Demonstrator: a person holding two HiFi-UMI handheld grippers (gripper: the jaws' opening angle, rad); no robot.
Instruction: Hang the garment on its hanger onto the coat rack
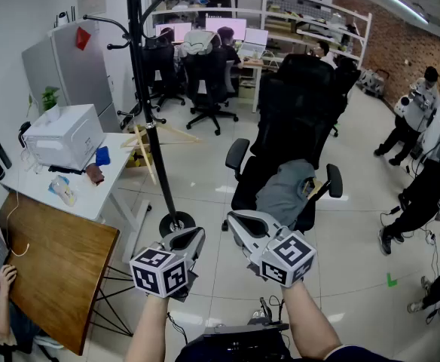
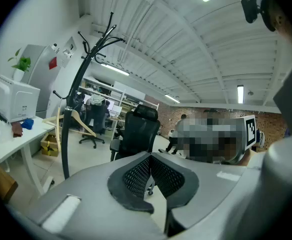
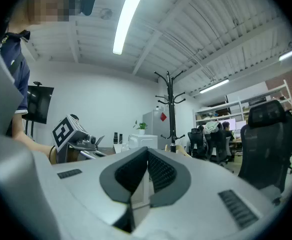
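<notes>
the grey garment (image 1: 284,191) lies crumpled on the seat of a black office chair (image 1: 295,111), at about 1 o'clock from the right tool (image 1: 233,221) and apart from it. both tools are held low over the floor, jaws closed with nothing between them; the left tool (image 1: 196,236) sits just beside the right. the coat rack (image 1: 151,119) stands at 11 o'clock, its round base near the left tool's tip, a bare wooden hanger (image 1: 167,132) beside its pole. a white bench (image 1: 114,179) stands at 10 o'clock.
</notes>
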